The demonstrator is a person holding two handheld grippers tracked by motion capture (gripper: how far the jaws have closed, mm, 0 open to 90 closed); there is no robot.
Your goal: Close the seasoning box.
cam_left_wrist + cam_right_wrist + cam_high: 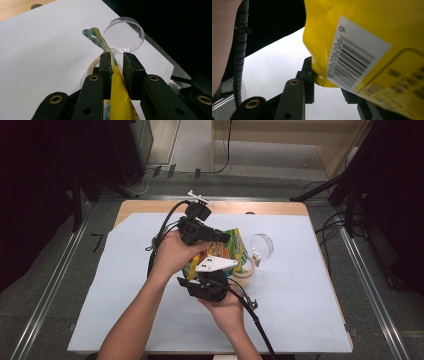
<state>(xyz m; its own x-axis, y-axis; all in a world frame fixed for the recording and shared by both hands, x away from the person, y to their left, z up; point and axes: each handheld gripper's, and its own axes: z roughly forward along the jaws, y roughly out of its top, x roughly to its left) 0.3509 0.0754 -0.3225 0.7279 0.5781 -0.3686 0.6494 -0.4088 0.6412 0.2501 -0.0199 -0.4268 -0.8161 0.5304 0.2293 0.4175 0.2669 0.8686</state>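
While the left tongs [117,66] pinch the yellow bag's [117,100] upper edge, the right tongs [325,80] clamp its lower corner, its length stretched between them above the counter [300,285].

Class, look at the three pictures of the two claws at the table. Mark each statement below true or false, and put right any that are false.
1. Both claws hold the same yellow packet. True: the left claw grips the yellow packet along its edge, and the right claw pinches a lower corner.
2. The packet lies flat on the table. False: it is held up off the white sheet.
3. A clear round lid is beside the packet. True.
4. The packet bears a barcode label. True.
5. The tape roll is blue. False: it is beige.
6. The white sheet covers the whole table. False: bare wood shows at the far edge.
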